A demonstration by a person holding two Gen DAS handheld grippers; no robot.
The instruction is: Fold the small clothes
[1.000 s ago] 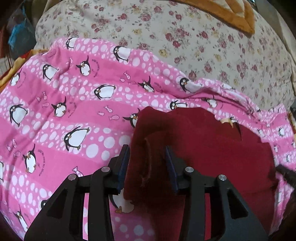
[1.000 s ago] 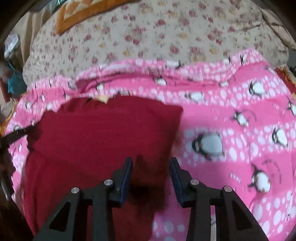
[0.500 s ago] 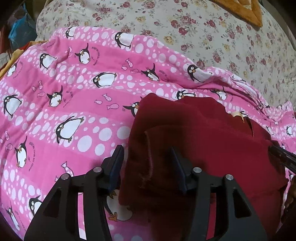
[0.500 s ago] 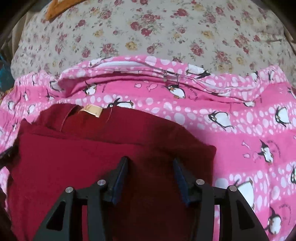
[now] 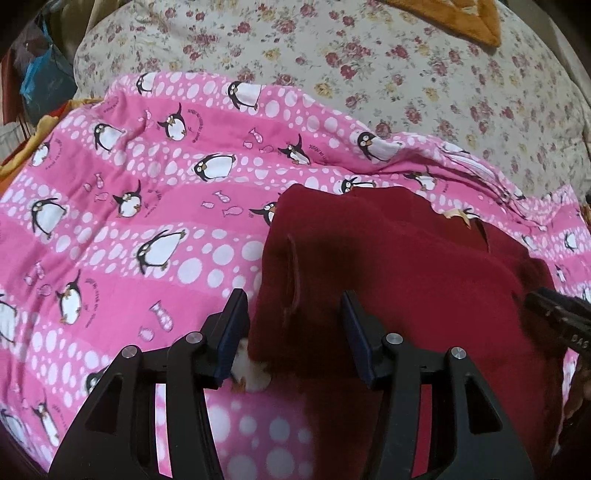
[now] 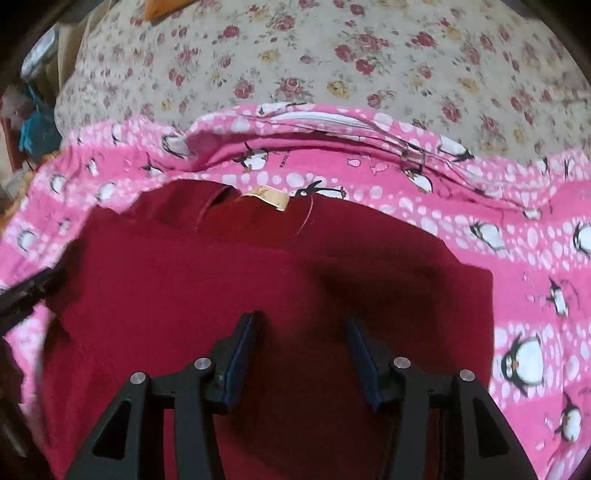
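Note:
A dark red garment (image 5: 406,273) lies partly folded on a pink penguin-print blanket (image 5: 147,206). It also shows in the right wrist view (image 6: 258,280), with a tan label (image 6: 269,195) at its far edge. My left gripper (image 5: 293,299) is open, its jaws astride the garment's folded left edge with a hem (image 5: 291,273) between them. My right gripper (image 6: 301,325) is open over the garment's middle, holding nothing. The right gripper's tip shows at the right edge of the left wrist view (image 5: 557,317). The left gripper's tip shows at the left edge of the right wrist view (image 6: 26,295).
A cream floral bedspread (image 5: 369,55) lies beyond the blanket, also in the right wrist view (image 6: 332,55). An orange cloth (image 5: 461,18) sits at the far top. Blue and dark clutter (image 5: 40,74) stands at the far left. The blanket's zipped edge (image 6: 332,125) is bunched behind the garment.
Both grippers have opened wider and released the red garment after carrying its near edge forward into a fold. The right gripper has moved forward over the garment.

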